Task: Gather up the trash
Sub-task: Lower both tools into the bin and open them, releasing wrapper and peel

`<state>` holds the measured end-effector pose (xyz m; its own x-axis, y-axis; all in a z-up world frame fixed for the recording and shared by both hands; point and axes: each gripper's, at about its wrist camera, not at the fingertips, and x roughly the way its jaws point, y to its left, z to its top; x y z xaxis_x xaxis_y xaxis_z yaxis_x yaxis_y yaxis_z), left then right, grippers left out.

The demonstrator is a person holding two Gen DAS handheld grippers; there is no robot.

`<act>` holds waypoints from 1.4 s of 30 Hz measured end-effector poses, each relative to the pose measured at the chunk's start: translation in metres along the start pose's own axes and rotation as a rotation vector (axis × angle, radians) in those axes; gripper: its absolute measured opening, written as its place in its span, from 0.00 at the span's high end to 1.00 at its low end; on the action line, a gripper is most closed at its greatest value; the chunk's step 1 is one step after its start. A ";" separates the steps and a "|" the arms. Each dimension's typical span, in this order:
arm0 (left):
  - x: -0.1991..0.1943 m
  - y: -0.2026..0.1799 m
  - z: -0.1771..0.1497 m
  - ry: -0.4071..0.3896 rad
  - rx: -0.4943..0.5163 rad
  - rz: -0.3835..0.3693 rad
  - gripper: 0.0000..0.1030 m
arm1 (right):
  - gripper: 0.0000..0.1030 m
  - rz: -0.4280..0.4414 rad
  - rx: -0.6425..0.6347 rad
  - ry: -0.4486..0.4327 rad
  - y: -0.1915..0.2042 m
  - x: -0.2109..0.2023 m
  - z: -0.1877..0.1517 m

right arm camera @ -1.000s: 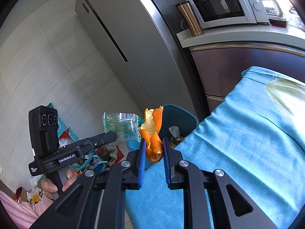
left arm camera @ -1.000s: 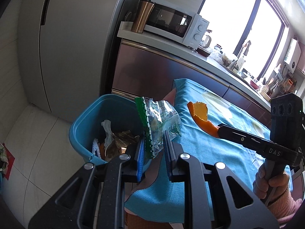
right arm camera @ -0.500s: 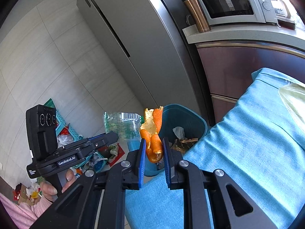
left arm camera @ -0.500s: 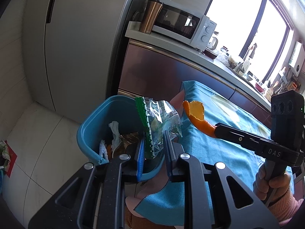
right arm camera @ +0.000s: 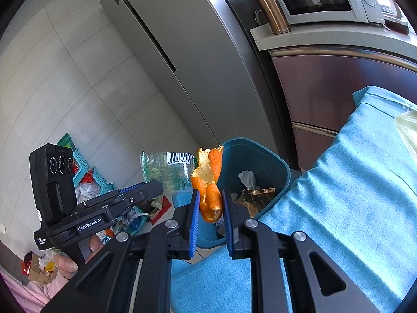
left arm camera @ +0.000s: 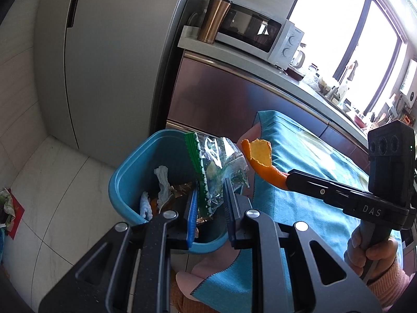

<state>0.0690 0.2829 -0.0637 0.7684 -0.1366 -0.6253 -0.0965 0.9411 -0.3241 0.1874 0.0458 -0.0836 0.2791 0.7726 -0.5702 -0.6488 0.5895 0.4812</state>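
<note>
A blue trash bin (left arm camera: 130,172) stands on the floor by the table's end and holds paper and wrappers; it also shows in the right wrist view (right arm camera: 263,156). My left gripper (left arm camera: 209,203) hangs over the bin; the clear green-edged plastic wrapper (left arm camera: 216,161) stands between its jaws, which have spread apart, the right jaw clear of it. The wrapper also shows in the right wrist view (right arm camera: 166,169). My right gripper (right arm camera: 210,206) is shut on an orange peel (right arm camera: 208,182), held near the bin's rim; the peel also shows in the left wrist view (left arm camera: 260,156).
A table under a blue cloth (left arm camera: 312,172) lies to the right of the bin. A grey fridge (left arm camera: 109,52) and a counter with a microwave (left arm camera: 258,39) stand behind. Loose litter and a teal basket (right arm camera: 88,172) lie on the floor at left.
Both grippers have moved closer to the bin. The left jaws have widened around the wrapper. The peel stays held.
</note>
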 end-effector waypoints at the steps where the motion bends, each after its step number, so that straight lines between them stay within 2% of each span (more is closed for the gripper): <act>1: 0.001 0.000 0.000 0.002 -0.002 0.000 0.82 | 0.85 0.000 0.002 0.002 0.000 0.002 0.001; 42: 0.068 0.018 0.001 0.086 -0.065 0.073 0.81 | 0.85 -0.092 0.047 0.118 -0.008 0.070 0.019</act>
<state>0.1207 0.2907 -0.1112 0.7011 -0.0967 -0.7065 -0.1934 0.9278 -0.3190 0.2258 0.0997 -0.1144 0.2486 0.6834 -0.6864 -0.5895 0.6691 0.4527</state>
